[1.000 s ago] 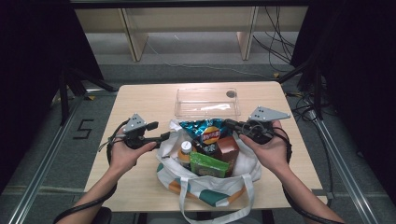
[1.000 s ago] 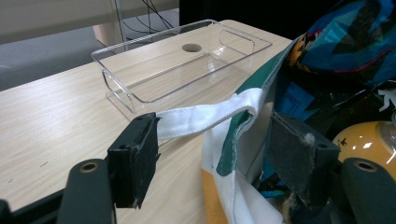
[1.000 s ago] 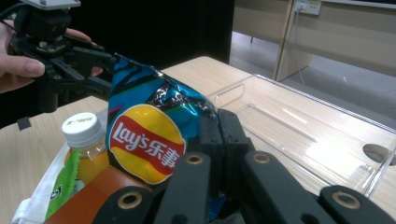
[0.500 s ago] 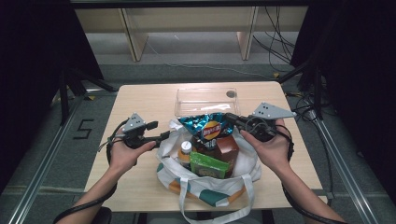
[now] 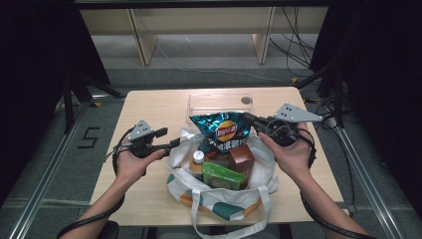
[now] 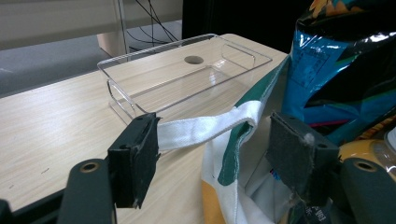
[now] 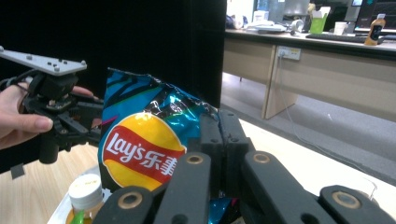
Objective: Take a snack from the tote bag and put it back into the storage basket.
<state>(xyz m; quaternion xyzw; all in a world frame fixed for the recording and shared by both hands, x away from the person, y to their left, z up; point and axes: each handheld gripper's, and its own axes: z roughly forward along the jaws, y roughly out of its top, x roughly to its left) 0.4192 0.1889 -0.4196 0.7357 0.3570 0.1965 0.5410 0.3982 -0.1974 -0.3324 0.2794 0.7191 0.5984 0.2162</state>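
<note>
Lay's chip bag (image 5: 222, 131), glossy blue and black with a yellow-and-red logo, stood upright at the 12 o'clock end of the tote bag (image 5: 219, 199), its crinkled top corner pinched at 3 o'clock by the right gripper (image 5: 247, 119), whose jaws were pressed together on the foil. In the right gripper view the logo faced the camera just left of the closed jaws. The left gripper (image 5: 175, 144) sat at the tote's 9 o'clock rim, jaws spread, with the white handle strap (image 6: 205, 127) running between the pads and touching the left one. Inside the tote lay a white-capped bottle (image 5: 197, 161), a brown carton (image 5: 242, 158) and a green packet (image 5: 221, 176). A clear plastic tray (image 5: 199, 105) rested on the wooden table (image 5: 149, 107) at 12 o'clock, beyond the chips.
</note>
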